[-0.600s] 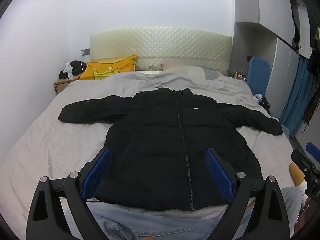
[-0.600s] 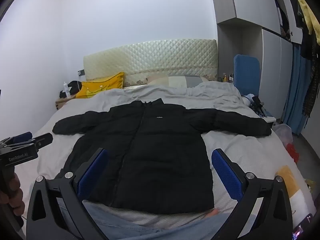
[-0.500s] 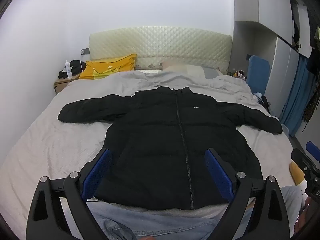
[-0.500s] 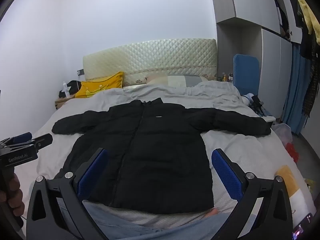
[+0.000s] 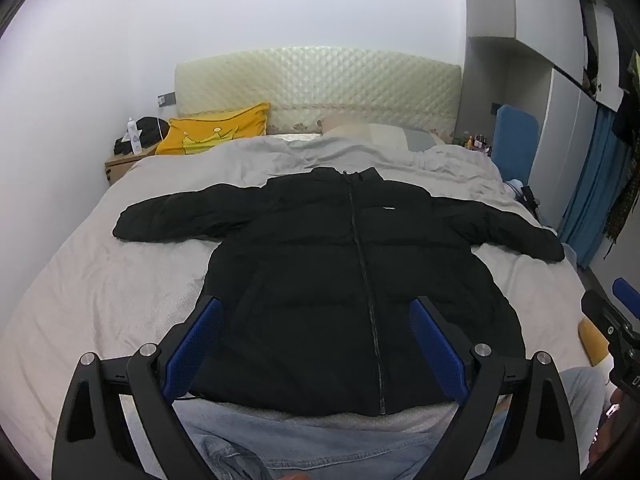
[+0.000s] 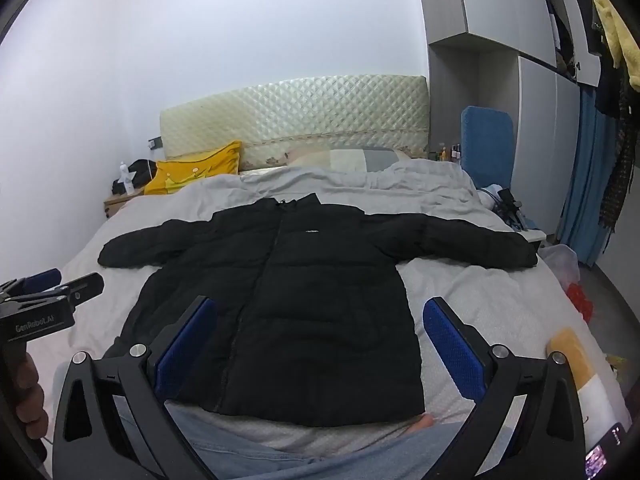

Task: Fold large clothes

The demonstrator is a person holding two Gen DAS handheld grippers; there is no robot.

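A black puffer jacket [image 5: 340, 288] lies flat on the bed [image 5: 100, 292], front up and zipped, collar toward the headboard [image 5: 316, 80] and hem at the near edge. Both sleeves are spread out to the sides: one reaches toward the bed's left side, the other ends close to the right edge. A small white logo sits on the chest beside the zip. The left gripper [image 5: 316, 316] hangs above the hem with its jaws wide apart and nothing between them; its blue pads [image 5: 196, 344] frame the jacket's lower part without touching it. The right gripper [image 6: 320, 316] is also spread wide and holds nothing, hovering over the jacket's lower right part, one pad over the fabric and the other over bare grey sheet. In the right wrist view the left gripper shows at the left edge, held by a hand [image 6: 28, 396]. Light blue denim [image 5: 320, 444], the person's legs, fills the bottom of both views just below the hem. A yellow pillow [image 5: 216, 132] leans at the head of the bed, next to a nightstand [image 5: 124, 160] with a bottle and a dark bundle on it. A blue chair [image 6: 486, 140] stands to the right of the bed, with wardrobes [image 6: 536, 92] and a blue curtain [image 6: 588, 184] beyond.
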